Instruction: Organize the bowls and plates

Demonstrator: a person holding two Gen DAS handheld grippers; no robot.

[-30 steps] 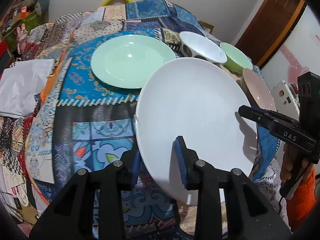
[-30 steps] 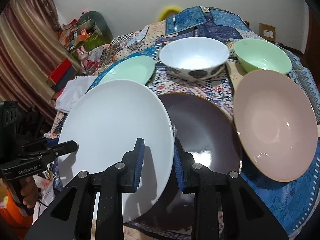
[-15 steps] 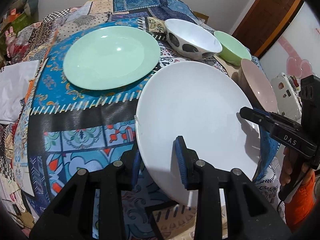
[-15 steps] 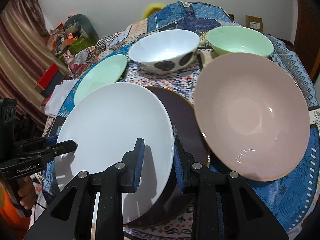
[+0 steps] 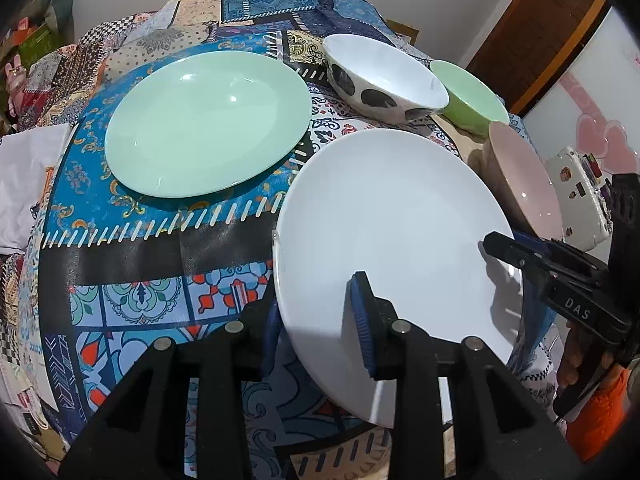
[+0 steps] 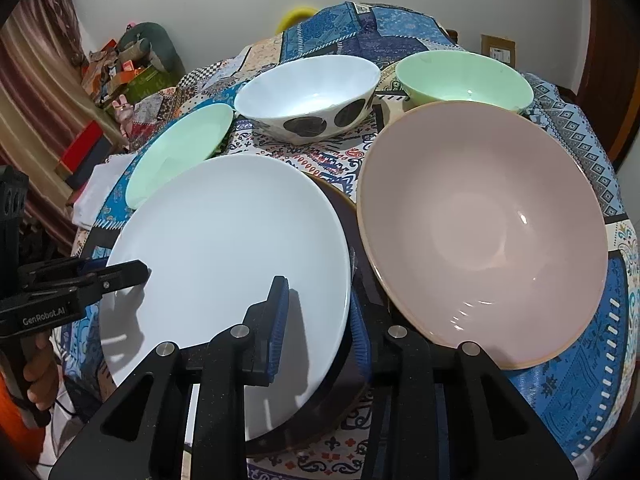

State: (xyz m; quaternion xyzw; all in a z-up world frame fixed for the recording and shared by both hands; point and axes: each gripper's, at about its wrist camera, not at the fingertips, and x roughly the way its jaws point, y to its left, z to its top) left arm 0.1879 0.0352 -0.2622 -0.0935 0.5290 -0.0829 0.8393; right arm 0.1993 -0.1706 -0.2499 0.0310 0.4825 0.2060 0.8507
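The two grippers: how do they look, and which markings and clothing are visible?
Both are black plastic with blue ribbed pads and silver pivot pins. The left gripper carries white lettering "GenRobot.AI"; the right gripper carries "DAS". An orange sleeve shows below the right one.

The flat plate (image 6: pixel 224 248) lies over another plate (image 6: pixel 340 384), left of the large bowl (image 6: pixel 484 232). Behind them two bowls (image 6: pixel 308 92) (image 6: pixel 464 76) stand side by side. One more plate (image 5: pixel 204 120) lies far left on the tablecloth (image 5: pixel 132 256).
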